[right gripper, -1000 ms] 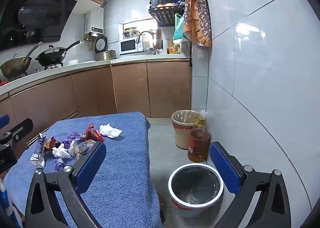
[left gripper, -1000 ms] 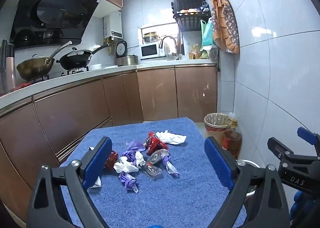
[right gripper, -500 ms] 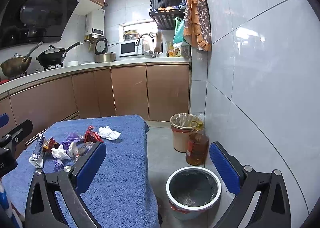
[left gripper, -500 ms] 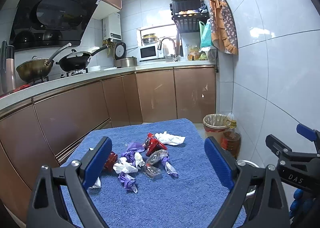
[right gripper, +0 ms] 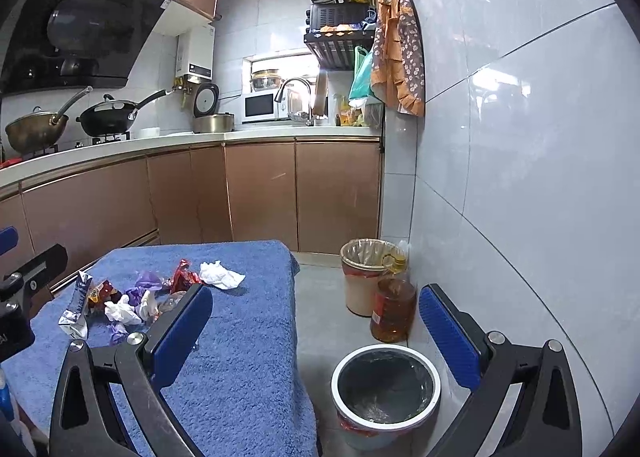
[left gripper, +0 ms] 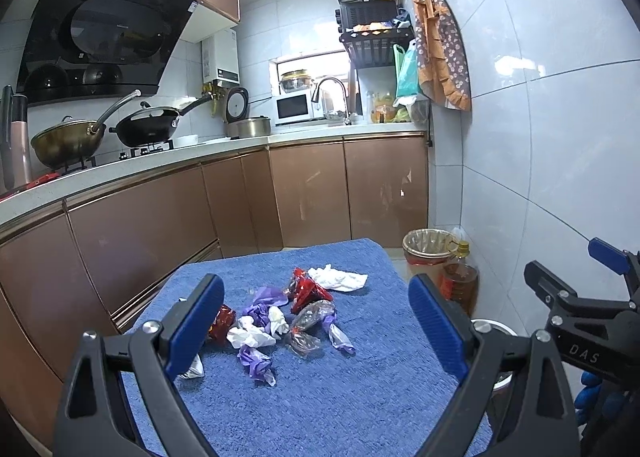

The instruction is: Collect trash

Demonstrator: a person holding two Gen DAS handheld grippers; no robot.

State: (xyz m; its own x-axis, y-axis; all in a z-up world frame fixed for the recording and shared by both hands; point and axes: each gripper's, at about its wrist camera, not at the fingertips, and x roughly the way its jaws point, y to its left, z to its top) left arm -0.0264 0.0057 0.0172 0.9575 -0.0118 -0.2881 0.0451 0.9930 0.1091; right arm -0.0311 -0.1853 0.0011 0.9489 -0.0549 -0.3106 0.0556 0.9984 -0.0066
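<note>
While both tools hang above the work area, we hold the left gripper [left gripper: 314,321] with its blue-padded fingers spread wide and nothing between them; it faces the trash pile [left gripper: 280,317] on the blue towel [left gripper: 360,397] that covers the table. We hold the right gripper [right gripper: 316,331] equally wide apart and empty, over the table's right edge and the floor beside it. Within the pile we identify a white crumpled tissue [left gripper: 338,280] at the far side, a red wrapper [left gripper: 306,289] just beside it, purple wrappers [left gripper: 256,363], a clear wrapper [left gripper: 310,323] and a second white tissue [left gripper: 252,335] near the middle. A silver sachet [right gripper: 76,307] lies at the pile's left end in the right wrist view. On the floor to the right of the table stands a white-rimmed bin [right gripper: 386,395] with a dark liner. Beyond it, an amber oil bottle [right gripper: 394,309] stands just beside a beige lined bin [right gripper: 362,277], against the tiled wall [right gripper: 520,177].
</note>
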